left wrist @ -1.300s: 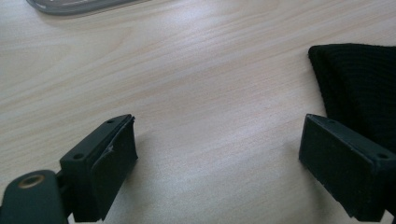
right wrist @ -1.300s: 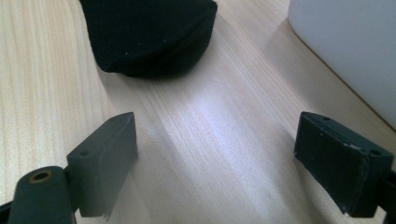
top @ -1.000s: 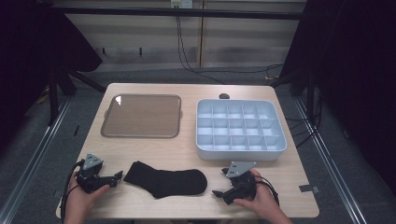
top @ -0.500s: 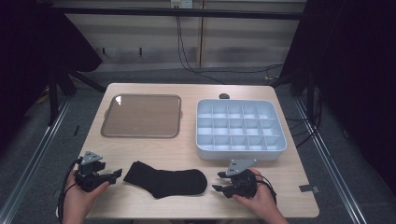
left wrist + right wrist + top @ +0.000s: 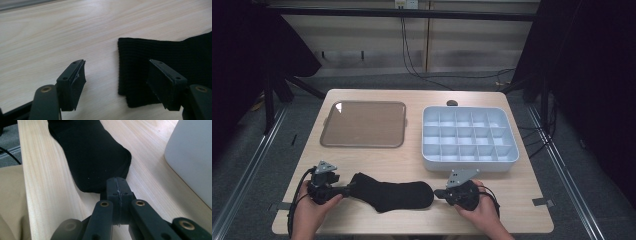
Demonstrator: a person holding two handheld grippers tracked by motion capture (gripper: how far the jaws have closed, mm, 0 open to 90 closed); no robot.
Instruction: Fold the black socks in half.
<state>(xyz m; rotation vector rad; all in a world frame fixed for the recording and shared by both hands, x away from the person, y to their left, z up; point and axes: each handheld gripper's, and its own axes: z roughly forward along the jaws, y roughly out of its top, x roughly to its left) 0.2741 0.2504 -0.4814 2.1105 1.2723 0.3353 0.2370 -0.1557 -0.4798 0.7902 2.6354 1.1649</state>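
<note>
Wooden table (image 5: 412,100): right hand-held gripper (image 5: 117,185) seemingly pinches sock (image 5: 394,195) toe; left hand-held gripper (image 5: 120,80) straddles cuff, apart.

Sock (image 5: 394,195) lies on table (image 5: 377,95) front edge; tray (image 5: 364,124) behind left, compartment box (image 5: 468,137) behind right

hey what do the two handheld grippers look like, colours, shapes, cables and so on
Both are black. The left gripper and right gripper each carry a grey three-cornered plate on top and trail a black cable. Their fingers are flat rectangular black pads on bolted arms with brass-coloured pivot holes. The forearms coming in below look bare, no sleeves in sight.
</note>
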